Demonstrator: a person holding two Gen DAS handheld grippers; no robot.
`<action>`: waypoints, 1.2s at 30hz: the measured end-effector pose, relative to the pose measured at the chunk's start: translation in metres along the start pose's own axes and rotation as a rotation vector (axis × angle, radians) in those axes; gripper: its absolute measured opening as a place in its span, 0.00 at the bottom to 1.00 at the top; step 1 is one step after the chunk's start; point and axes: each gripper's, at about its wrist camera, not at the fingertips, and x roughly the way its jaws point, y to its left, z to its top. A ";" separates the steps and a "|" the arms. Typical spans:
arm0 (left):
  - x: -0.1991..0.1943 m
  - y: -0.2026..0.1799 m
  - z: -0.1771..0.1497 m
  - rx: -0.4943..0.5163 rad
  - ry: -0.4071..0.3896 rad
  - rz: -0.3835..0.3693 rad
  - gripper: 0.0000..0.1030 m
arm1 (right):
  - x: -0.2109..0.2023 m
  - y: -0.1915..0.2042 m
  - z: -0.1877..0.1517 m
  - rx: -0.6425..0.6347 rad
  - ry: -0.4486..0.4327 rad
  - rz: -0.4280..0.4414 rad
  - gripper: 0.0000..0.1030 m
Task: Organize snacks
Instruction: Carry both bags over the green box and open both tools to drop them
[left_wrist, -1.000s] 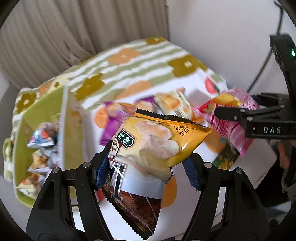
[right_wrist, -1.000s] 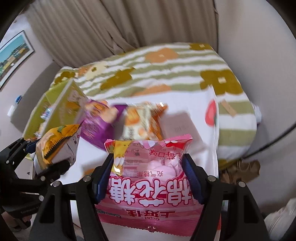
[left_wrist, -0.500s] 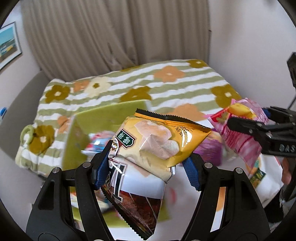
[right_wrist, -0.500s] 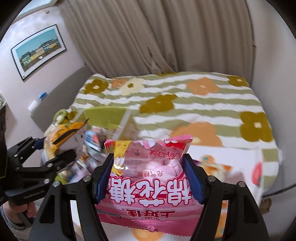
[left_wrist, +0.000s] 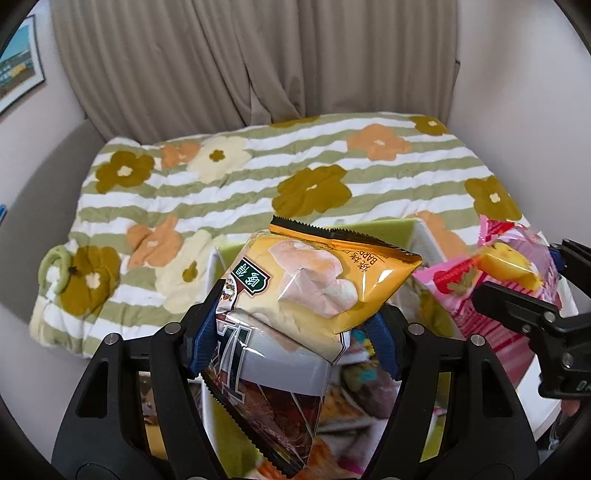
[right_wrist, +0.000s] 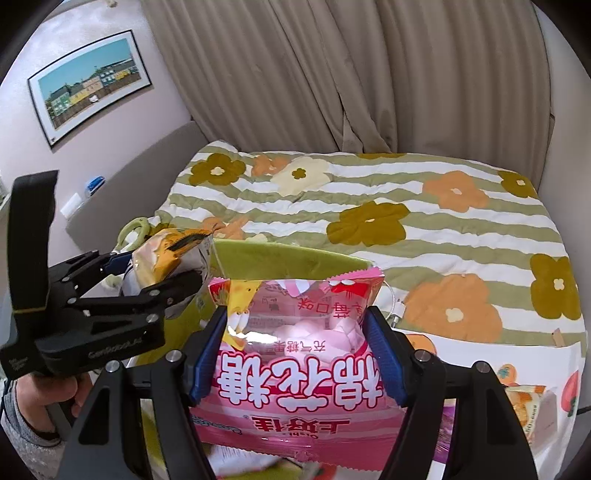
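Note:
My left gripper is shut on a yellow and white chip bag and holds it above a green open box that has several snack packets inside. My right gripper is shut on a pink marshmallow bag and holds it over the same green box, to the right of the left gripper. The pink bag also shows at the right of the left wrist view.
A bed with a green striped flower blanket lies behind the box. Curtains hang at the back. More snack packets lie on a white fruit-print cloth at the lower right. A framed picture hangs on the left wall.
Both grippers have swung left from the white cloth with loose snacks toward the green box, each still holding its bag. The box now sits directly under both bags.

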 end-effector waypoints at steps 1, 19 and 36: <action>0.007 0.004 0.002 -0.001 0.008 -0.011 0.66 | 0.006 0.001 0.002 0.008 0.004 -0.008 0.66; 0.015 0.015 -0.040 -0.071 0.066 -0.033 1.00 | 0.046 -0.010 0.014 0.064 0.074 -0.047 0.66; 0.007 0.034 -0.064 -0.147 0.098 0.028 0.99 | 0.067 0.006 0.018 -0.002 0.070 -0.031 0.96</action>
